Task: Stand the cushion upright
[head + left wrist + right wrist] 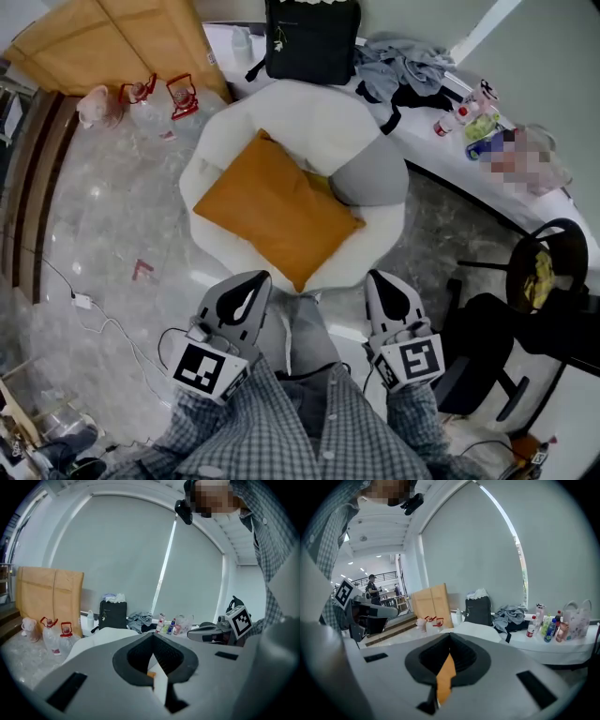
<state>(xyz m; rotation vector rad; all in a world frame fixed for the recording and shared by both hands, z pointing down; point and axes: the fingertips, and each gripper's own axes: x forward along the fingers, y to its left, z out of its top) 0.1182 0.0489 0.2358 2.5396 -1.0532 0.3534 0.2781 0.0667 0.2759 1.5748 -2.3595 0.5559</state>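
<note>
An orange cushion [277,208] lies flat and askew on the seat of a round white armchair [309,112], with one corner hanging over the front rim. My left gripper [255,279] is shut and empty, just short of that corner on its left. To the corner's right, my right gripper [377,278] is also shut and empty. In the left gripper view a sliver of the cushion [150,673] shows beyond the closed left gripper [152,641]. The right gripper view has the cushion [446,672] as an orange strip past the closed right gripper [450,641].
A grey cushion [370,173] leans in the chair's right side. Behind it a white bench holds a black bag [312,37], clothes [403,66] and bottles [469,117]. Red-handled water bottles [159,94] and cardboard [112,37] stand at the back left. At the right is a black chair [544,281].
</note>
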